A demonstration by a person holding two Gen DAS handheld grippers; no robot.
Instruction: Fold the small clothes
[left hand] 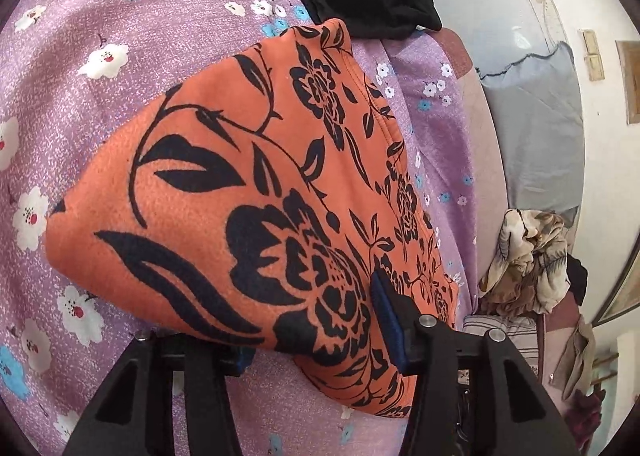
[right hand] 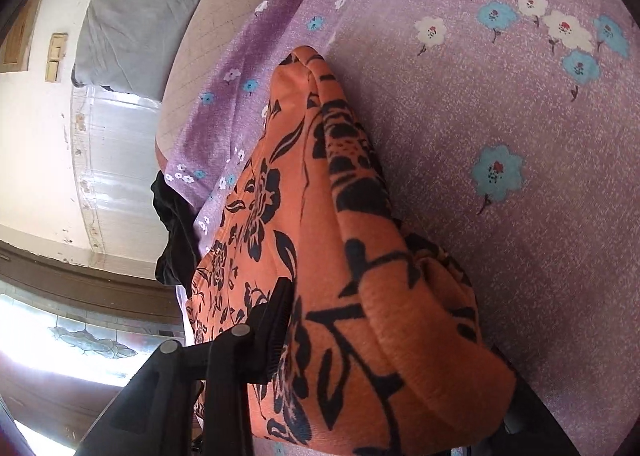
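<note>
Right wrist view. An orange garment printed with black flowers and leaves lies bunched in a long ridge on a purple bedsheet patterned with white and blue flowers. The right gripper holds the near end of the garment: one black ribbed finger presses against the cloth's left side, while the other finger is hidden under the fabric. A black cloth lies at the sheet's left edge, just beside the garment. Beyond it are a pale wall, a grey pillow and a dark wooden frame.
</note>
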